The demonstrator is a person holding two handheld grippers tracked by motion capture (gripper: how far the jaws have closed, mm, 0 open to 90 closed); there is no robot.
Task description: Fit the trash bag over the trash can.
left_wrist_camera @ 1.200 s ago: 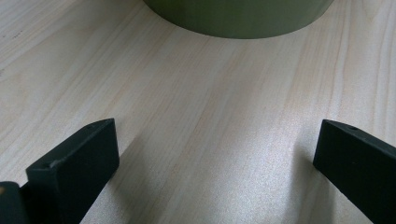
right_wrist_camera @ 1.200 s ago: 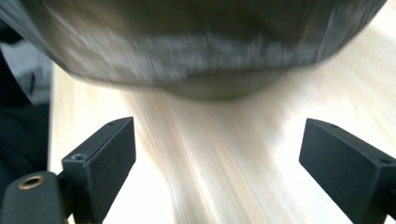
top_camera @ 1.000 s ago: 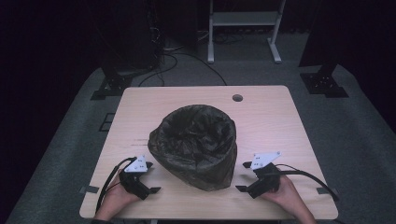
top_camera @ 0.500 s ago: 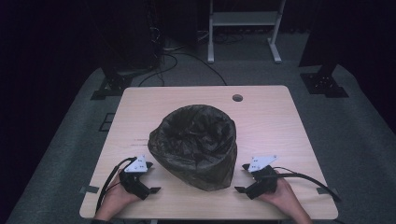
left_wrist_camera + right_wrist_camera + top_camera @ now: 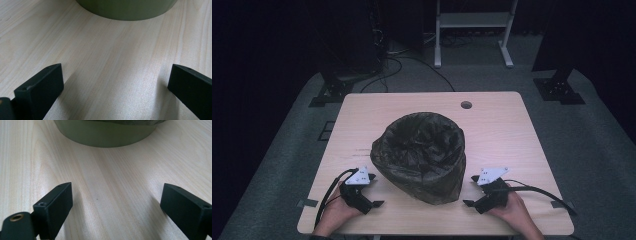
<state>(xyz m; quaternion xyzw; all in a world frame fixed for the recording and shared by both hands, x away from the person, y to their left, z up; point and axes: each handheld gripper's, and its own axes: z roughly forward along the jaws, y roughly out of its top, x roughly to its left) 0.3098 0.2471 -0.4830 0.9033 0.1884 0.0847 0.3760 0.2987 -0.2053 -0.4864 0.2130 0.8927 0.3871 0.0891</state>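
table (image 5: 512, 130): light wood | on it: bag-lined bin (image 5: 422, 155), centre

Each hand grips a chunky black tool. The left gripper (image 5: 371, 192) and right gripper (image 5: 469, 191) both carry a pale grey three-cornered plate dotted with small dark marks, and a black cable loops off each toward the near table edge. Their jaws are flat black blocks with small screw holes.

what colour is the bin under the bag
Olive green, clearest on the bin wall in the right gripper view; the bag is dark.
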